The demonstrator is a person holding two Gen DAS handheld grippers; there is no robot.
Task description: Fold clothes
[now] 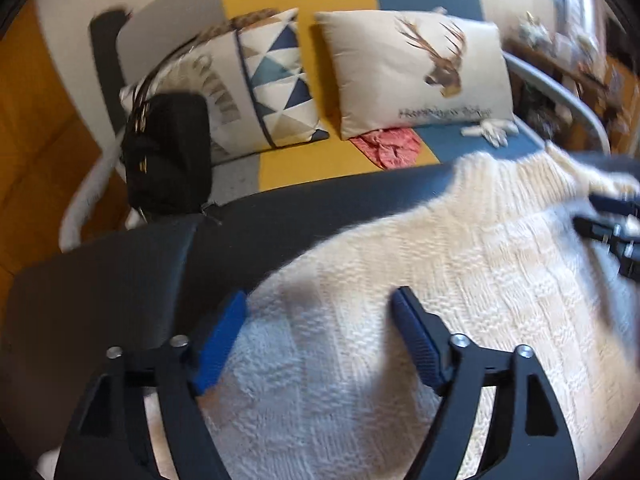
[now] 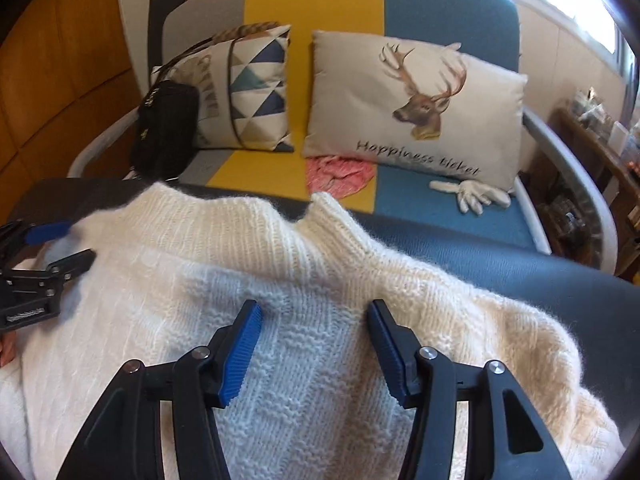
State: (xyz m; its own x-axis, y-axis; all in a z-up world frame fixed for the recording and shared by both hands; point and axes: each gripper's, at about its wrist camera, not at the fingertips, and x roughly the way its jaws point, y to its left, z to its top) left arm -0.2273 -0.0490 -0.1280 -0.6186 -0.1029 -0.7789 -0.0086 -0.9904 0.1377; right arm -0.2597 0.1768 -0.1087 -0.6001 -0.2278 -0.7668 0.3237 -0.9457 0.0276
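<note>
- Left wrist view: cream knit sweater (image 1: pixel 400 320) fills the lower right of the frame, spread on a dark padded surface (image 1: pixel 120 260); its ribbed collar rises toward the upper right.
- Motion blur softens the whole view; the sweater's right part is cut off by the frame edge, and the right gripper (image 1: pixel 612 220) at the right edge is only partly seen, so its opening cannot be told from this view.
- Left gripper (image 1: pixel 320 304) at the bottom stands wide open, its blue pads apart over the knit and gripping nothing; whether the tips touch the cloth is unclear.
- Right wrist view: sweater (image 2: pixel 280 280) lies across the lower half, ribbed collar (image 2: pixel 316 208) at centre, textured bands running down the front.
- Its lower part is hidden behind the gripper frame; the left gripper (image 2: pixel 72 244) shows at the left edge, jaws apart at the sweater's edge.
- Right gripper (image 2: pixel 314 312) stands wide open at the bottom, pads either side of a knit band just below the collar, holding nothing.
- Behind, a deer cushion (image 2: pixel 412 108) and a triangle-pattern cushion (image 2: pixel 248 88) rest on a yellow and blue sofa (image 2: pixel 440 8), with a black bag (image 2: pixel 168 124) at upper left.
</note>
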